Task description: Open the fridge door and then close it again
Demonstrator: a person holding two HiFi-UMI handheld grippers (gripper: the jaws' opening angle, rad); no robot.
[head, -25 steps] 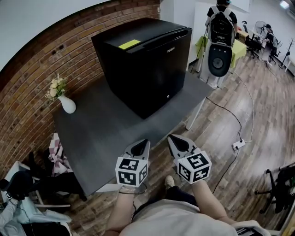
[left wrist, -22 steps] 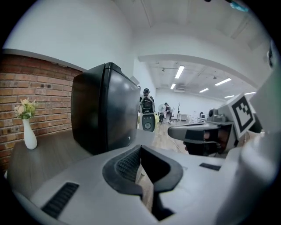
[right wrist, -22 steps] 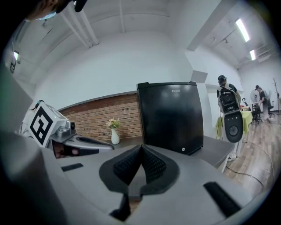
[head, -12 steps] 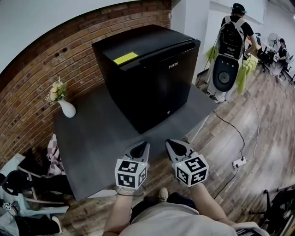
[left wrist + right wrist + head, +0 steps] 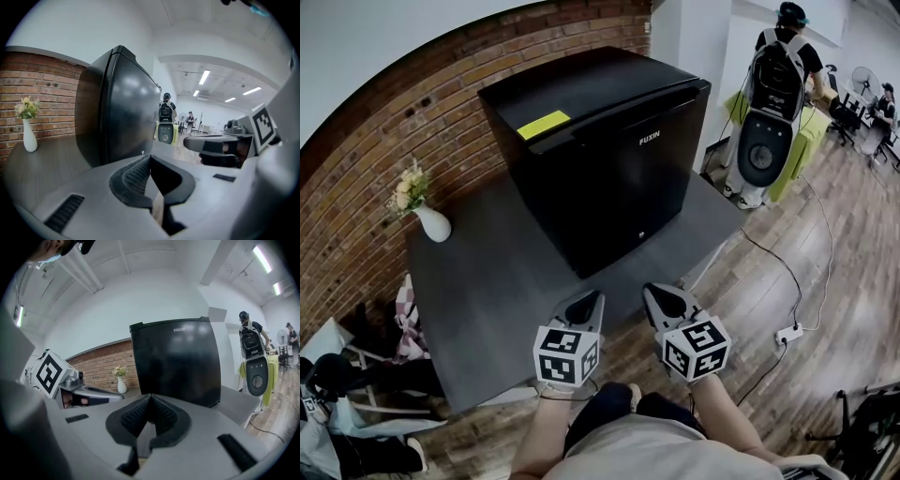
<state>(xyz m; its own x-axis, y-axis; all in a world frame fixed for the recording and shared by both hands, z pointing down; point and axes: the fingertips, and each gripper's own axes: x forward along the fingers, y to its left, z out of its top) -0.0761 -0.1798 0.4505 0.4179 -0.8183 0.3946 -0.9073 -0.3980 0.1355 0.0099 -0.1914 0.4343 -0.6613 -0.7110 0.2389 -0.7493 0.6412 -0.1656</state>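
Facing the shut fridge (image 5: 609,178), left claw (image 5: 596,294) and right claw (image 5: 651,290) are pressed together.

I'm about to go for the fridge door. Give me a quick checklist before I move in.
1. Fridge door shut to start: ok.
2. Left hand-held gripper empty, jaws together: ok.
3. Right hand-held gripper empty, jaws together: ok.
4. Grippers at the door: not ok, both are short of it, near the table's front edge.
5. Vase clear of the door's swing: ok, it stands far off by the brick wall.
6. Hinge side known: cannot tell.
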